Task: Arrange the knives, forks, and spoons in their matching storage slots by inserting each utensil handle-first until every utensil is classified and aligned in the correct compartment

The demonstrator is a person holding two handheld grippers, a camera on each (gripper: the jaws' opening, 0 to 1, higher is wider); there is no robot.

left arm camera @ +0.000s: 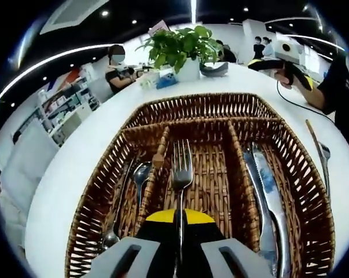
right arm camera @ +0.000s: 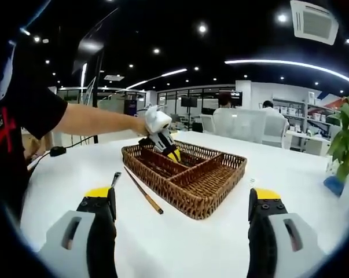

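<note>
My left hand-held gripper (left arm camera: 180, 246) is clenched on a fork (left arm camera: 181, 174), jaws pinched on its handle, tines pointing away from me, over the middle slot of the wicker basket (left arm camera: 191, 107). I can't tell whether the fork touches the slot floor. The left slot holds a spoon (left arm camera: 140, 174), with more metal utensils beside it too dark to name. The right slot holds two knives (left arm camera: 267, 197) lying side by side lengthwise. The basket sits on the white bench (left arm camera: 76, 168). Outside the basket to the right, another fork (left arm camera: 324, 156) and a brown chopstick (left arm camera: 313, 136) lie on the bench near each other. A potted plant (left arm camera: 180, 49) stands past the basket's far end.

In the right gripper view my right hand-held gripper (right arm camera: 183, 214) is released, jaws wide apart, nothing between them, hovering above the bench (right arm camera: 180, 243), well apart from the basket (right arm camera: 186, 174). The left hand-held gripper (right arm camera: 162, 142) shows there dipped into the basket, with the person's arm (right arm camera: 93, 121) behind it. A chopstick (right arm camera: 144, 191) and a fork (right arm camera: 114, 178) lie on the bench just beside the basket's near-left side.
</note>
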